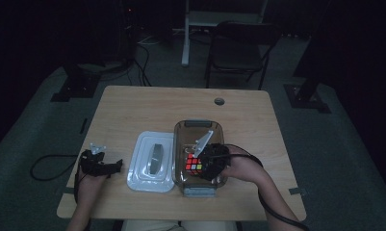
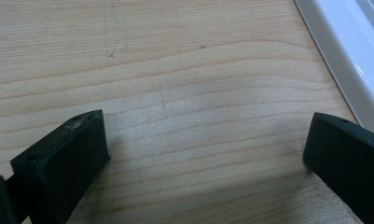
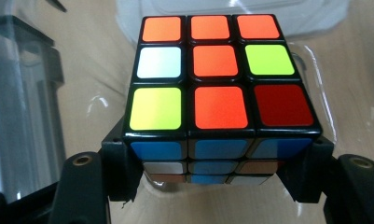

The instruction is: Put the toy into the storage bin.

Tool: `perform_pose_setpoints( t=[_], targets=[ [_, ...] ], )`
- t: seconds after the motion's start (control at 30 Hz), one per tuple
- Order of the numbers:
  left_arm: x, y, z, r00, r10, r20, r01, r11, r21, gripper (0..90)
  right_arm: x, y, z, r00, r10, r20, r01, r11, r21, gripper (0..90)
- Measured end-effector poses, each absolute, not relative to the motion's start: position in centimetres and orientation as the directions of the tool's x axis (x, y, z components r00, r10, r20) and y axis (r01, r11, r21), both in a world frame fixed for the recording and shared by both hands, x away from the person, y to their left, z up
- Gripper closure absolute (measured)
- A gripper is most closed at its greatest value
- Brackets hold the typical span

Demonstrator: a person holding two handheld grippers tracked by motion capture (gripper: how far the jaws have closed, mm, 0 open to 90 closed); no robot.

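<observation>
Black jaws of the right gripper (image 3: pixel 212 186) were clamped on either side of a puzzle cube (image 3: pixel 219 93), pressing its lower layers, the mixed orange, white, yellow-green and red face turned up toward the camera. From the high view that cube (image 1: pixel 194 162) sat inside a clear brownish container (image 1: pixel 199 129) near the table's front edge, with the right gripper (image 1: pixel 211 161) reaching in over the container's right wall and the person's right forearm (image 1: pixel 250 173) trailing back toward the lower right. Through the container's clear wall, pale wood showed beneath the cube — whether the cube touched the bottom could not be told.

A white lid (image 1: pixel 151 162) lay flat on the wooden table (image 1: pixel 152 106) just beside the container's left side, its edge touching or nearly touching it. Farther left, the left gripper (image 1: pixel 104 166) rested low over bare wood, held by the left hand (image 1: pixel 89 180). Its two jaws stood wide apart with nothing between them — the left gripper view showed plain wood grain (image 2: pixel 184 116) in the gap and the lid's white rim (image 2: pixel 343 51) at the upper right, apart from the jaw nearest it.
</observation>
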State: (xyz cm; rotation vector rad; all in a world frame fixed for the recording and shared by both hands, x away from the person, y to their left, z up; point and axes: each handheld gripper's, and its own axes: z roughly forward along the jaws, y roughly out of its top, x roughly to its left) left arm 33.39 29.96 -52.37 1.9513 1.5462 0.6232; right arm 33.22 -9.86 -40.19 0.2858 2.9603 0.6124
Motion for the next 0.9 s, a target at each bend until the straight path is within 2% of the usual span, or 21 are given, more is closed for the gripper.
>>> perform_pose_setpoints(
  t=[0.4,0.9],
  targets=[
    [33.4,30.0,-52.4,0.224,0.975,0.013,0.711,-0.172,0.682,0.6,33.7,-7.0,-41.2,-0.994,0.098,-0.047,0.086,0.973,0.212,33.7],
    [33.4,30.0,-52.4,0.224,0.974,0.013,0.711,-0.172,0.682,0.5,34.5,-4.4,-43.3,-0.997,0.064,-0.044,0.063,0.998,0.02,33.7]
  ],
)
